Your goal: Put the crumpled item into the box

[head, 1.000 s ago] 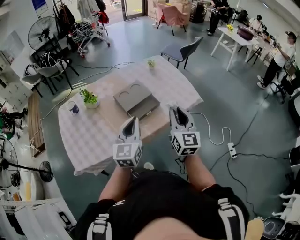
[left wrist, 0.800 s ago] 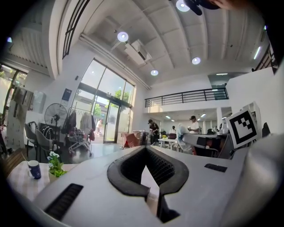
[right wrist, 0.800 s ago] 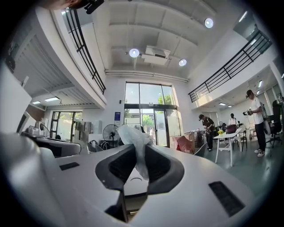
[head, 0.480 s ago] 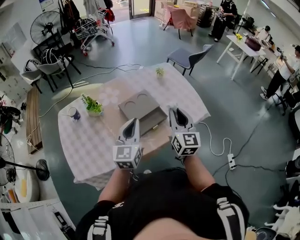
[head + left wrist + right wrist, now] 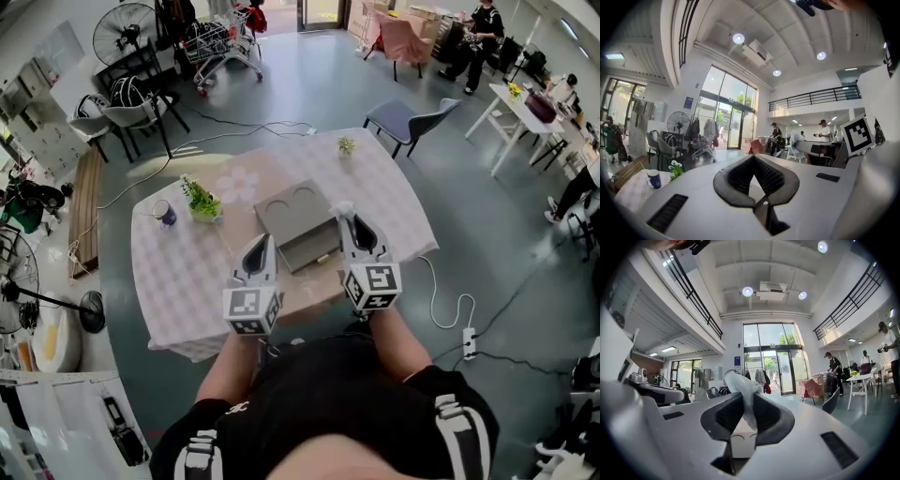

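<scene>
A grey box (image 5: 292, 212) lies open on the checkered table (image 5: 187, 272), its lid folded back. My right gripper (image 5: 349, 221) hangs just beside the box's right edge, shut on a white crumpled item (image 5: 343, 207). In the right gripper view the crumpled item (image 5: 742, 385) sticks up between the pads of the right gripper (image 5: 749, 400), with the box (image 5: 743, 444) pale below them. My left gripper (image 5: 265, 244) is at the box's near left corner. In the left gripper view the left gripper (image 5: 753, 158) is shut, with nothing held.
A potted plant (image 5: 201, 200) and a dark mug (image 5: 165, 215) stand on the table's left part, a small plant (image 5: 346, 145) at its far edge. A grey chair (image 5: 412, 120) stands beyond the table. A cable and power strip (image 5: 472, 337) lie on the floor at right.
The table and box have drawn nearer and shifted right in view. Both grippers now sit closer to the box, the right one at its edge, its grip on the crumpled item unchanged.
</scene>
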Available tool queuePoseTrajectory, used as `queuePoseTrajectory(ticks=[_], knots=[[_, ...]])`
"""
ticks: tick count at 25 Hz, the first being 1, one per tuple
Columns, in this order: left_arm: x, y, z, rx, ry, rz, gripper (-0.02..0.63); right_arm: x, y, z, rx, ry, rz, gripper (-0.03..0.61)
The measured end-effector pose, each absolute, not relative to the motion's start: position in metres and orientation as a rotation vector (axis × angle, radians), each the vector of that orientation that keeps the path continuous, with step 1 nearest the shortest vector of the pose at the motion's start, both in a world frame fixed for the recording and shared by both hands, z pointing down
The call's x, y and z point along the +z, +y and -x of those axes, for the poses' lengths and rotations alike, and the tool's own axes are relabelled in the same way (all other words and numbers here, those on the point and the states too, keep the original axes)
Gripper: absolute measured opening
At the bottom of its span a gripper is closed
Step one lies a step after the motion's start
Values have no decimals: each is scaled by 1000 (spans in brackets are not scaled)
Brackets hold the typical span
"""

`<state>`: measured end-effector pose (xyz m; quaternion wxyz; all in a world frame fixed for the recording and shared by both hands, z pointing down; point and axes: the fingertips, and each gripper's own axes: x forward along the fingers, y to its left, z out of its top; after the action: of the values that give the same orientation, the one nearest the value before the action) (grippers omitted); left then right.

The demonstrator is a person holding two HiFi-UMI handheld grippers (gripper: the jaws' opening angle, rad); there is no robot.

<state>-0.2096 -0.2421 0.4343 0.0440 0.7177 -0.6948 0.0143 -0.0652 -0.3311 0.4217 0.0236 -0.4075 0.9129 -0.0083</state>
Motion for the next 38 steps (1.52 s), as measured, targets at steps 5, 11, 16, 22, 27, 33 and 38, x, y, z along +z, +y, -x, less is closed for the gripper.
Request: queuePoseTrajectory(ticks=[5, 11, 16, 22, 27, 33, 38], knots=[[434, -260, 196, 25, -2212, -2116, 3, 422, -355, 51, -19, 2860, 1169, 61], [431, -279, 182, 6, -2324, -1987, 3, 416, -389, 47, -16, 2925, 1002, 60], [429, -284, 180, 21, -2409, -1873, 3, 418, -409, 57, -48, 2972, 873, 60], [429, -281, 188, 41, -2505, -1764, 3, 429, -419, 80, -92, 3008, 734, 60], [428, -267, 205, 38, -2565, -1658, 3, 430, -414, 101, -93, 3053, 633, 60], [431, -267, 213, 20, -2614, -1568, 3, 443, -424, 119, -86, 3116, 543, 60], [438, -259, 225, 23, -2631, -1504, 3, 465, -418, 141, -94, 3204, 462, 60]])
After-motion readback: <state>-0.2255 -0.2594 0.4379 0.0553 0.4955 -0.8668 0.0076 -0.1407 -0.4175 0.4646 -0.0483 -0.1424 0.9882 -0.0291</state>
